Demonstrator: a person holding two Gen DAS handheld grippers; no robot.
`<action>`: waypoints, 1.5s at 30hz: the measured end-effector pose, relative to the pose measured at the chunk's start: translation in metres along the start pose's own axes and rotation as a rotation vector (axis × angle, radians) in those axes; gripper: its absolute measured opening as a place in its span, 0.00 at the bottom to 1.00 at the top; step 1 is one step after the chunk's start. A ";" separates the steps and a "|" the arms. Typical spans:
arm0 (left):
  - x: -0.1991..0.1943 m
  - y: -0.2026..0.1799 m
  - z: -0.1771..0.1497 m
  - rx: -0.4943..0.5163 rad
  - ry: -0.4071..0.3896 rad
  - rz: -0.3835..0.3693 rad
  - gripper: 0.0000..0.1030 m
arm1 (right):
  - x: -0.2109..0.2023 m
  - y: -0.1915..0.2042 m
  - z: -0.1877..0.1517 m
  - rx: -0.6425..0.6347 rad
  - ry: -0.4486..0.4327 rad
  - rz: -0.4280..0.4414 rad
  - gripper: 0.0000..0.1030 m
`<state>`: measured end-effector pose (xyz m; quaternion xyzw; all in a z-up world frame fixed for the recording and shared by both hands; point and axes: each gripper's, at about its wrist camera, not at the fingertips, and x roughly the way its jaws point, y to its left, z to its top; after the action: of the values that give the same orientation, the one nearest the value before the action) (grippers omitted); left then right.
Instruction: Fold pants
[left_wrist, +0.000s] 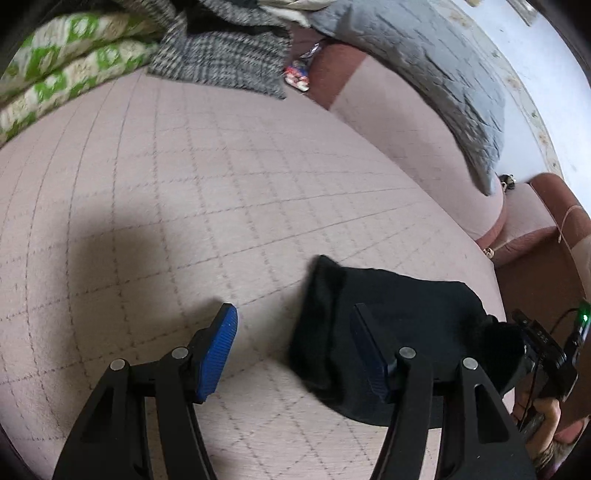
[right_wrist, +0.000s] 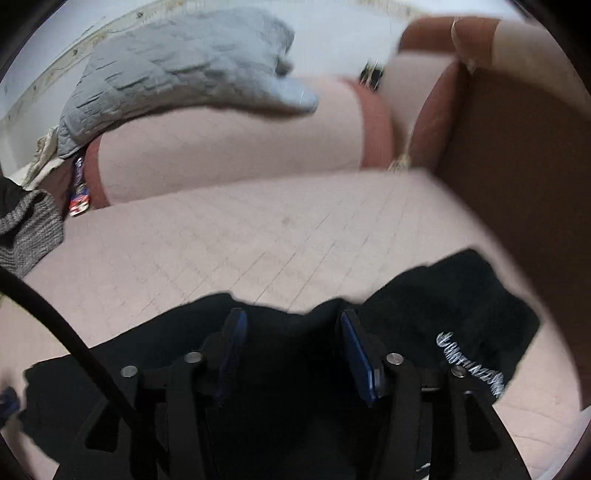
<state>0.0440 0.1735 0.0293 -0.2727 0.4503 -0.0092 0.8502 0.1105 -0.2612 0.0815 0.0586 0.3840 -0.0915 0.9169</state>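
The black pants (right_wrist: 424, 314) lie folded on the pink quilted sofa seat (left_wrist: 184, 184). The left tongs (left_wrist: 295, 354) and the right tongs (right_wrist: 291, 354) both gape, released, grasping nothing.

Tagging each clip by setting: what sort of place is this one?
Most likely a living room at home: black pants lie on a pink quilted sofa seat, with a grey quilted blanket over its backrest and folded bedding stacked at one end.
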 end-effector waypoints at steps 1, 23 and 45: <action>0.001 0.002 0.001 -0.017 0.004 -0.010 0.60 | -0.002 -0.008 0.001 0.029 0.002 0.017 0.60; 0.004 -0.020 -0.018 0.061 0.030 -0.055 0.70 | -0.038 -0.052 0.019 0.132 0.032 0.183 0.60; 0.003 -0.011 -0.019 0.028 0.079 -0.115 0.45 | 0.043 0.337 -0.041 -0.510 0.732 0.586 0.50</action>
<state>0.0340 0.1549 0.0241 -0.2855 0.4667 -0.0751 0.8337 0.1835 0.0701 0.0351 -0.0335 0.6562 0.2910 0.6954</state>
